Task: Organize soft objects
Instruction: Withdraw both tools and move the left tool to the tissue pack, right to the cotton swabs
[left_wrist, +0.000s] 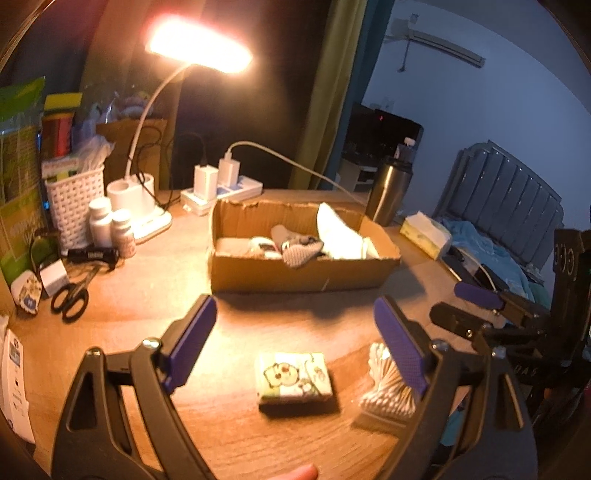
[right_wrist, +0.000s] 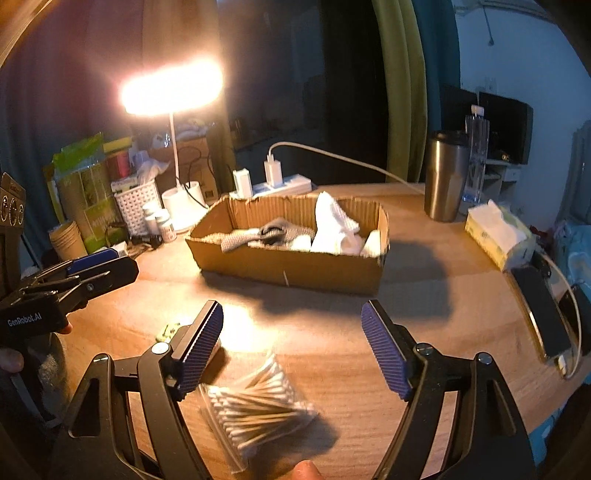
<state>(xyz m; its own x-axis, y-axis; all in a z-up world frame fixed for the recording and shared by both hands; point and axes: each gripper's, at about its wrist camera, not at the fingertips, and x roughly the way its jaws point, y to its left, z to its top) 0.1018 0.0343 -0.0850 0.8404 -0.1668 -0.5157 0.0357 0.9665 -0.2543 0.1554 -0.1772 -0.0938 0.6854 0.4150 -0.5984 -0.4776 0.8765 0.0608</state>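
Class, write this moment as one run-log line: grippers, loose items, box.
left gripper open over tissue pack | right gripper open over cotton swabs | cardboard box holds cloths

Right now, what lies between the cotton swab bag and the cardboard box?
Bare wooden tabletop only, crossed by the cardboard box's shadow; the right wrist view shows it beyond the cotton swab bag.

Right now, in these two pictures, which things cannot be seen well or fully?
- Tissue pack: in the right wrist view the left pad of the right claw hides nearly all of it.
- Cotton swabs: in the left wrist view the left claw covers part of the bag.
- Cardboard box: its front wall hides the lower contents; socks and white cloths overlap.
- Pill bottles: labels too small and blurred.
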